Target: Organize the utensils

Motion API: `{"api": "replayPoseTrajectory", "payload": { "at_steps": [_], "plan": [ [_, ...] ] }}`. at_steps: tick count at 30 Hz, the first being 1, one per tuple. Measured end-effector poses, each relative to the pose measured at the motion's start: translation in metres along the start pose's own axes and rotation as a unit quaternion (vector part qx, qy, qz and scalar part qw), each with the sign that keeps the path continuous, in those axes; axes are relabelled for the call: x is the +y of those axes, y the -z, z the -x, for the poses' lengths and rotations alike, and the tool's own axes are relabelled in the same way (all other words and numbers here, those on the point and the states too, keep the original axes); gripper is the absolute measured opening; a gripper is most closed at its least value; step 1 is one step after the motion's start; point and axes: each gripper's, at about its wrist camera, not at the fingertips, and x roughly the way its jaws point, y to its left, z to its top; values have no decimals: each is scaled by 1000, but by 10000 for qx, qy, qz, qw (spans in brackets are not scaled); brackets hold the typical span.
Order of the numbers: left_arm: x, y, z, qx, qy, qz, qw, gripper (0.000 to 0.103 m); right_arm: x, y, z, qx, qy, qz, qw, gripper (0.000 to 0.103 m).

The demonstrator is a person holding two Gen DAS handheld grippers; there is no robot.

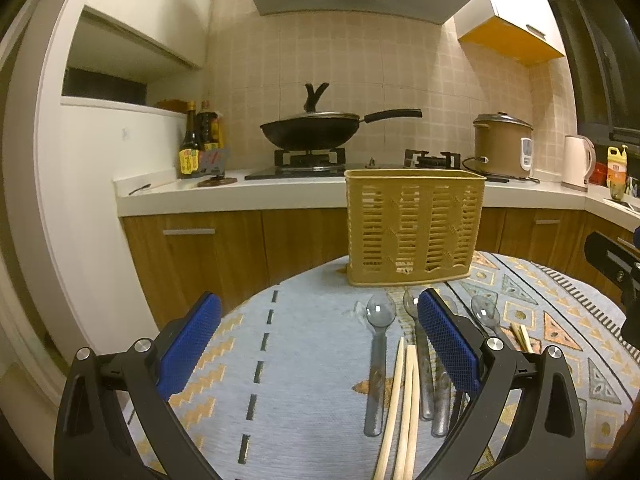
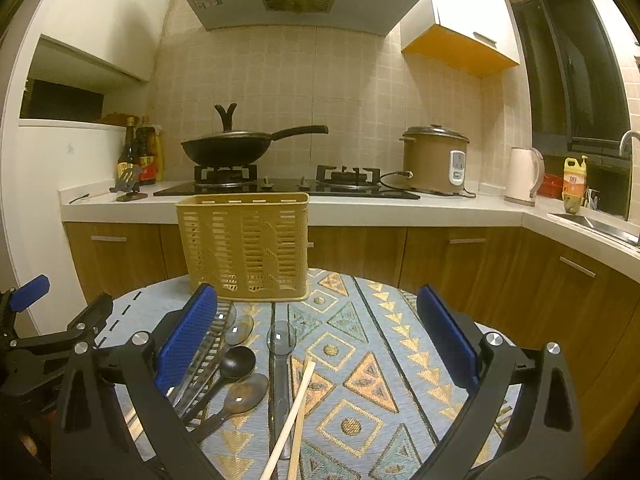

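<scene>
A tan slotted utensil basket [image 1: 414,226] stands upright at the far side of the round table; it also shows in the right wrist view [image 2: 244,246]. Several clear plastic spoons [image 1: 378,352] and a pair of wooden chopsticks [image 1: 402,412] lie in front of it. In the right wrist view I see a clear spoon [image 2: 281,360], a black spoon [image 2: 236,364], more spoons and chopsticks [image 2: 298,412]. My left gripper [image 1: 318,316] is open and empty above the cloth, left of the spoons. My right gripper [image 2: 316,308] is open and empty above the utensils.
The table has a patterned blue cloth [image 2: 360,380]. Behind it runs a kitchen counter [image 2: 360,210] with a wok on the stove [image 2: 228,150], a rice cooker [image 2: 434,160], a kettle [image 2: 522,176] and sauce bottles [image 2: 138,156]. The left gripper shows at the left edge of the right view [image 2: 28,292].
</scene>
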Motion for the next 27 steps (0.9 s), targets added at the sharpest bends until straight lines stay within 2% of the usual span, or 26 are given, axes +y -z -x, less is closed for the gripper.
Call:
{"api": "replayPoseTrajectory", "payload": {
  "at_steps": [27],
  "plan": [
    [2, 0, -4, 115, 20, 0, 9999, 95, 1, -1, -3, 97, -45, 16, 9999, 95]
  ]
}}
